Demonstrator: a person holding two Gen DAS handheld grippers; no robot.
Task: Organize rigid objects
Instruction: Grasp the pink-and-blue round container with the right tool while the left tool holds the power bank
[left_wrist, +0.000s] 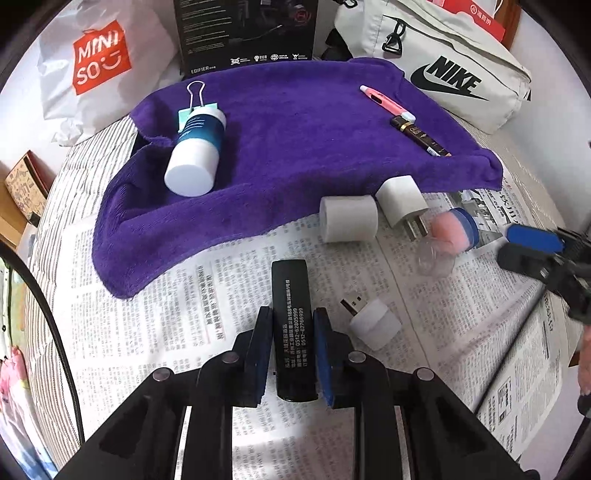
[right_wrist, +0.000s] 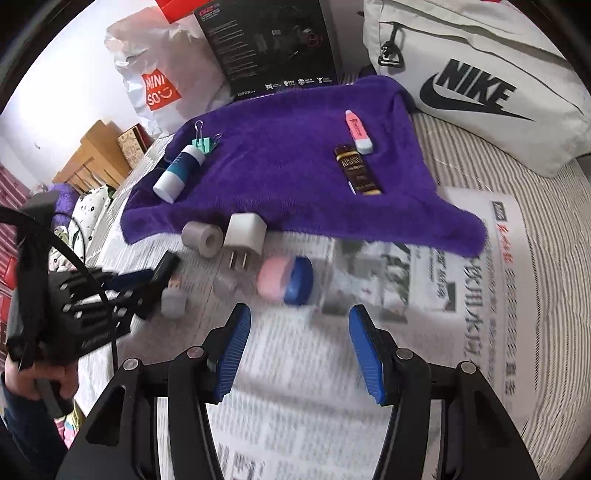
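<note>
My left gripper (left_wrist: 291, 312) is shut on a black bar with white print (left_wrist: 291, 295), which lies on the newspaper (left_wrist: 166, 314). A white USB plug-in light (left_wrist: 373, 321) rests just right of it. Further off are a white roll (left_wrist: 349, 218), a white charger plug (left_wrist: 402, 203) and a pink-and-blue jar (left_wrist: 454, 230). My right gripper (right_wrist: 299, 310) stands open with nothing between its fingers, just short of that jar (right_wrist: 286, 280). On the purple towel (left_wrist: 295, 129) lie a white-and-teal bottle (left_wrist: 195, 155), a binder clip (left_wrist: 195, 99), a pink pen-shaped eraser (left_wrist: 384, 101) and a dark brown tube (left_wrist: 417, 136).
A white Nike bag (left_wrist: 454, 74) sits at the back right, a black Edifier box (left_wrist: 247, 33) at the back middle, and a Miniso bag (left_wrist: 99, 59) at the back left. A clear cap (left_wrist: 436, 258) lies near the jar. A striped sheet (right_wrist: 535, 206) lies under the newspaper.
</note>
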